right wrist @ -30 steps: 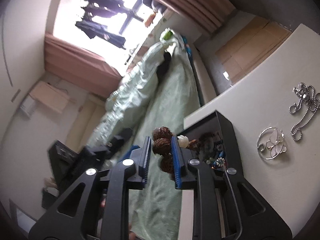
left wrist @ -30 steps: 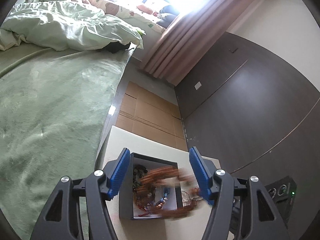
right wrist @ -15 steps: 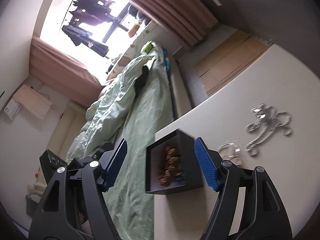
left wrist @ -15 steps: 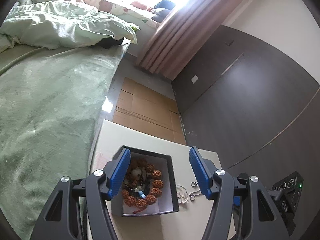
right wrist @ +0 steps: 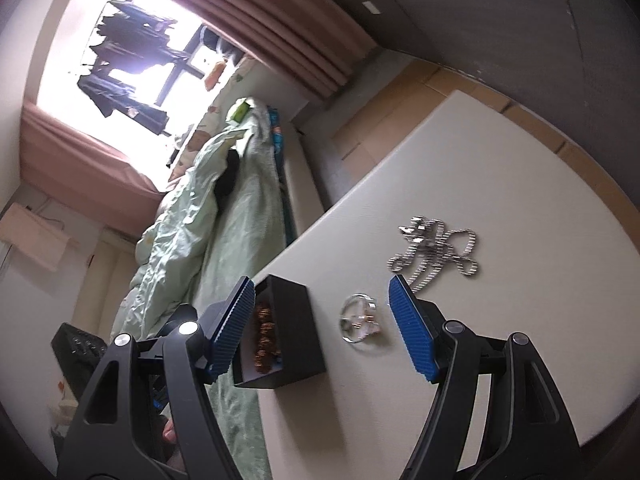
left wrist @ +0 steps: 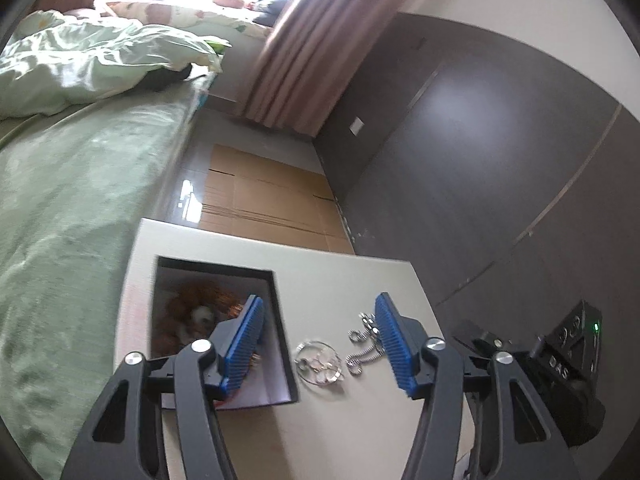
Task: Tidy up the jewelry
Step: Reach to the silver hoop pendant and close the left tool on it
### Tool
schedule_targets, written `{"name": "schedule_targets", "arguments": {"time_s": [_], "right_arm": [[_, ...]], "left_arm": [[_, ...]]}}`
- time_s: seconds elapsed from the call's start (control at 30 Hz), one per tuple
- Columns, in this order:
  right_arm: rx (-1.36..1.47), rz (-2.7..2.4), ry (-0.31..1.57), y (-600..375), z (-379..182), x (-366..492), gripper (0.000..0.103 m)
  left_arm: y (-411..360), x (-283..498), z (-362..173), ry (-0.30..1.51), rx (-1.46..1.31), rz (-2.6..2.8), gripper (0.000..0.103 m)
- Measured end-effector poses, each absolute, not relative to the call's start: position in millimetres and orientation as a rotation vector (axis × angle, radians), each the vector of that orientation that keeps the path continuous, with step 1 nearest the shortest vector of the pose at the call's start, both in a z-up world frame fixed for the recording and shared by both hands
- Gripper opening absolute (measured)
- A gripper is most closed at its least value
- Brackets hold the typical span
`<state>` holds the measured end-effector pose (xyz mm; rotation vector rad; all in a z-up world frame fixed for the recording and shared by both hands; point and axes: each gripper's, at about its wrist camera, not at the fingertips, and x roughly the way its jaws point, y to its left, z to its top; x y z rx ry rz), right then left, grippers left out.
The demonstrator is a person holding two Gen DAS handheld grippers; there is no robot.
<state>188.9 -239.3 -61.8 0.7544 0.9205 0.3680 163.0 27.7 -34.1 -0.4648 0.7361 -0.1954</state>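
My left hand-held gripper (left wrist: 318,344): blue ribbed pads apart and closing, nothing pinched; it hangs above the counter with the ring pendant in the gap between the fingers; its left finger (left wrist: 244,342) overlaps the box's right wall in my view
My right hand-held gripper (right wrist: 320,326): jaws spread wide, nothing between the pads; the box's side and the ring pendant show through the gap
Counter (left wrist: 328,280): pale, cream top; it carries the box and the loose jewelry
Ring pendant (left wrist: 318,362): a clear round hoop with small charms inside, lying flat on the counter just beside the box's right wall
Silver chain (right wrist: 434,250): a beaded metal chain heaped in loops, on the counter beyond the ring pendant, apart from the box
Black box (right wrist: 298,330): open, white lining inside, near the counter's edge by the bed
Bead bracelet (left wrist: 196,312): brown knobbly beads lying inside the black box; blurred, so I cannot tell what else is with it
Bed (left wrist: 72,200): green blanket alongside the counter; a rumpled pale duvet at the far end
Cardboard (left wrist: 264,204): flattened sheets on the floor past the counter
Curtain (left wrist: 308,44): pinkish-brown, at the bright window
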Motion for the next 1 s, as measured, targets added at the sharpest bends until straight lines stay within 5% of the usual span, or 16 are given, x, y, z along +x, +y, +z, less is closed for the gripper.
{"name": "schedule_targets", "arguments": {"time_s": [0.1,0.5,1.0], "right_arm": [[0.779,0.344,0.933,-250,-67,188,0.070],[0.830,0.283,0.967,-276,-75,189,0.064],[0.872,0.273,0.967,-292,-72,195,0.064]], "left_arm": [[10,165,-38,0.762,-0.433,-0.239,0.039],[-45,183,-66,0.904,-0.345,-0.331,0.021],[-75,210,-113,1.044,-0.259,-0.256,0.017]]}}
